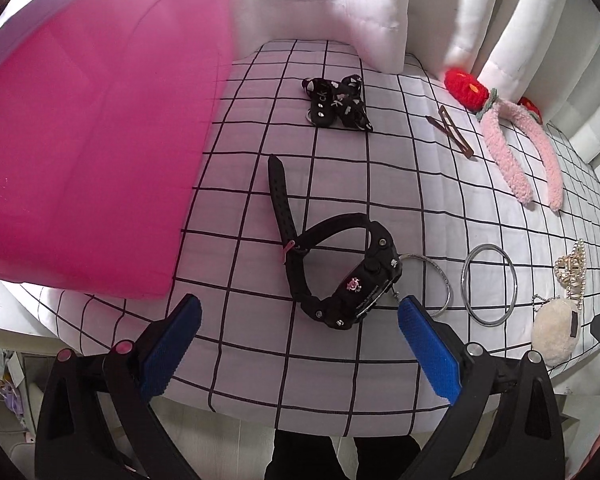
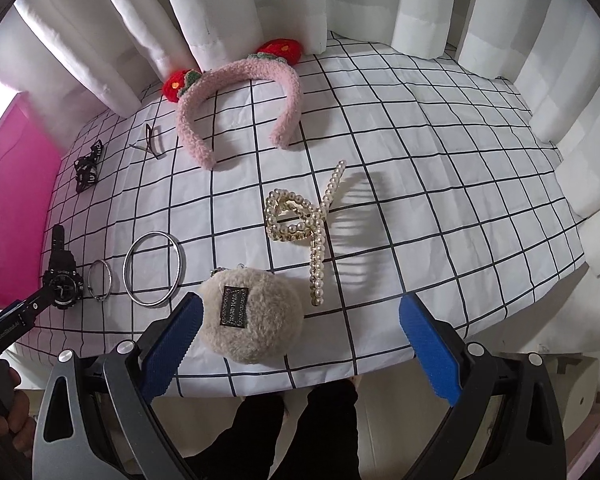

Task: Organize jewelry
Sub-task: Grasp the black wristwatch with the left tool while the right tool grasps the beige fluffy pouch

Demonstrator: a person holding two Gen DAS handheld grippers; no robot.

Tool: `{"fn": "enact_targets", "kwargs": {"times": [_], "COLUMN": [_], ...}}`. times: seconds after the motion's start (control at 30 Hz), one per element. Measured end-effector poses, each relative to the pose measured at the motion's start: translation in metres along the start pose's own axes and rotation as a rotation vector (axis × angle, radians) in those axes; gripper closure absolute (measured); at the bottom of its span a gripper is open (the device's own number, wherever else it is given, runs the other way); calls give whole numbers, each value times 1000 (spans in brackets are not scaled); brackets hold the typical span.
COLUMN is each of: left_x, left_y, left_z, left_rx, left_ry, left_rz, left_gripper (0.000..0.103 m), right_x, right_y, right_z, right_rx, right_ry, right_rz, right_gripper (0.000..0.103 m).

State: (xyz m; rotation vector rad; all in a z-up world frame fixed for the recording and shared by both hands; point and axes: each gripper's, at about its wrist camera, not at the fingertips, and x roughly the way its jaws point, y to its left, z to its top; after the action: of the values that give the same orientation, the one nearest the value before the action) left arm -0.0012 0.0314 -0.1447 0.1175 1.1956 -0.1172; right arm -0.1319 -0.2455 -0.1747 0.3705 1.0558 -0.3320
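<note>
Pink plastic, a broad translucent lid or box (image 1: 88, 140), fills the far left of the grid-checked white cloth (image 1: 340, 208) covering the worktop; it is probably where the pieces are meant to go. Next to the right, at about 12 o'clock from the left tongs (image 1: 299, 312), lies a black printed ribbon bow (image 1: 338, 100), and nearer, a chunky black sport watch (image 1: 340, 276) rests on its side with its strap looped. Its case lies just ahead of the left tongs, whose blue pads stand wide apart and hold nothing; the right pad (image 1: 428, 344) is close to the watch, contact unclear. At 2 o'clock sit a thin silver bangle (image 1: 440, 280) and a larger silver bangle (image 1: 488, 284), flat and apart, beyond them a brown snap hair clip (image 1: 454, 132) and a fuzzy pink headband with red knitted strawberries (image 2: 236, 108). The items look spread singly for easy picking. Further right, a pearl-studded gold claw clip (image 2: 300, 224) lies at 12 o'clock of the right tongs (image 2: 300, 312), also wide open and empty, straddling a beige fluffy pouch with a dark label (image 2: 252, 316); its left pad (image 2: 176, 340) is right beside the fur.
</note>
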Motion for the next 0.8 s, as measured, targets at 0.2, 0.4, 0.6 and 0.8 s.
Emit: {"fn": "enact_targets", "kwargs": {"times": [0.2,0.4,0.6,0.8], "left_x": [9,18,25,32], "left_y": [0,-1,-4,-5], "left_z": [-2,-1,1,-1], "left_rx": [6,2,5,3], "left_ry": [1,8,8,12], "left_rz": [10,14,18,14], "left_gripper": [6,6,6,6], "right_x": [17,30,32,42], "right_y": [8,15,19,31], "right_z": [-2,-8,-11,-13], "right_rx": [-29,-48,-55,-81], "right_ry": [37,79,88,106], "right_rz": [12,1,16,25], "right_gripper": [9,9,10,10]}}
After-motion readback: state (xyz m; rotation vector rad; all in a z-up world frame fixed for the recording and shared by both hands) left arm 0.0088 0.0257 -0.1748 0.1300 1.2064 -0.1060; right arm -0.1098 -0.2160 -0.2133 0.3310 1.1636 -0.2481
